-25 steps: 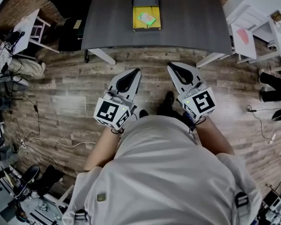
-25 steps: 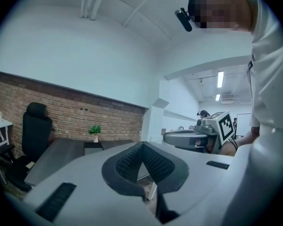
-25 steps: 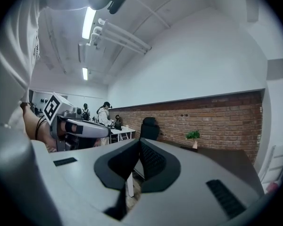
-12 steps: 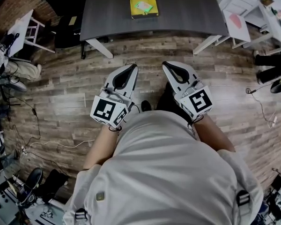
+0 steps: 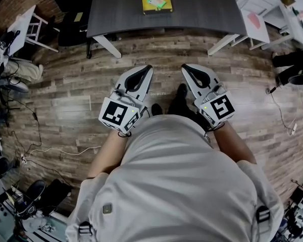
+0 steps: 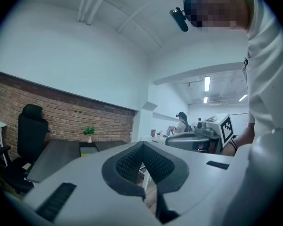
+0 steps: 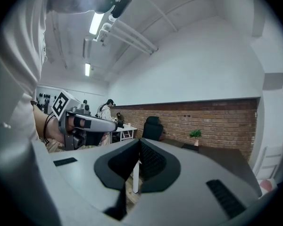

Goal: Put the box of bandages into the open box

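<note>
Yellow open box [image 5: 152, 7] farther up-frame than before; ribbed-padded left claw [image 5: 147, 68], right claw [image 5: 185, 67] both pressed together.

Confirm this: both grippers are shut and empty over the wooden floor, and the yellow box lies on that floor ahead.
Wrong on one point: the head view shows the yellow box on the dark table, not the floor. The rest holds.

The site is an office: dark grey rectangular table [image 5: 202, 9] at 12 o'clock, black padded office chair [image 6: 32, 131] by a red brick wall [image 6: 85, 117], white desks [image 5: 262, 9] at 2 o'clock.
</note>
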A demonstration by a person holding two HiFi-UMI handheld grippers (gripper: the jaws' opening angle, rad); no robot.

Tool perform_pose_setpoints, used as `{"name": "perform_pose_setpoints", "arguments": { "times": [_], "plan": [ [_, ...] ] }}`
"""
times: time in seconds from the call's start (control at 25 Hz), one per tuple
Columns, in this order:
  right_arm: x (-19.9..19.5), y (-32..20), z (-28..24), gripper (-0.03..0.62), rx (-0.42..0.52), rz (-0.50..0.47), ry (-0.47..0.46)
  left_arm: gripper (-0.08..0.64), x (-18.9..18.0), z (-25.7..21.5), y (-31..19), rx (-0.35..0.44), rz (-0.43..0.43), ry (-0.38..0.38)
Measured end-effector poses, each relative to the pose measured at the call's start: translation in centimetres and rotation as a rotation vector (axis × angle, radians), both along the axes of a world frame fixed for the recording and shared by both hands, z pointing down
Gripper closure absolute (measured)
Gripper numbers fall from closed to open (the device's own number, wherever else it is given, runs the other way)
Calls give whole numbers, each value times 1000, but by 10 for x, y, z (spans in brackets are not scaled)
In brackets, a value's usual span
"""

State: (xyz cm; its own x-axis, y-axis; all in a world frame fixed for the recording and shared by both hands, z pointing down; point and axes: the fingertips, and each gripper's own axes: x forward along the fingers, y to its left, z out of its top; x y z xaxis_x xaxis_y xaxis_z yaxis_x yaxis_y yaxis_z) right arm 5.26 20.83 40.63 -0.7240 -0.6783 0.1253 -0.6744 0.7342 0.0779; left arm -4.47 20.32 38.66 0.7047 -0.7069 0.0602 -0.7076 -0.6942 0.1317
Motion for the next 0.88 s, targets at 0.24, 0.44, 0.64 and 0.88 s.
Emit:
{"name": "perform_pose_setpoints", "arguments": {
  "times": [0.24, 0.44, 0.64, 0.88],
  "plan": [
    [-2, 6, -2, 571, -1, -1, 0, 544, 0, 0, 1, 1, 11, -2],
    [-4, 6, -4, 571, 1, 2, -6, 545, 0, 0, 1, 4, 19, -1],
    [-9, 4, -6, 571, 4, -7, -2, 545, 1, 0, 0, 2, 24, -2],
    [-8, 6, -6, 571, 3, -9, -2, 544, 2, 2, 3, -2, 21, 1]
  ]
}}
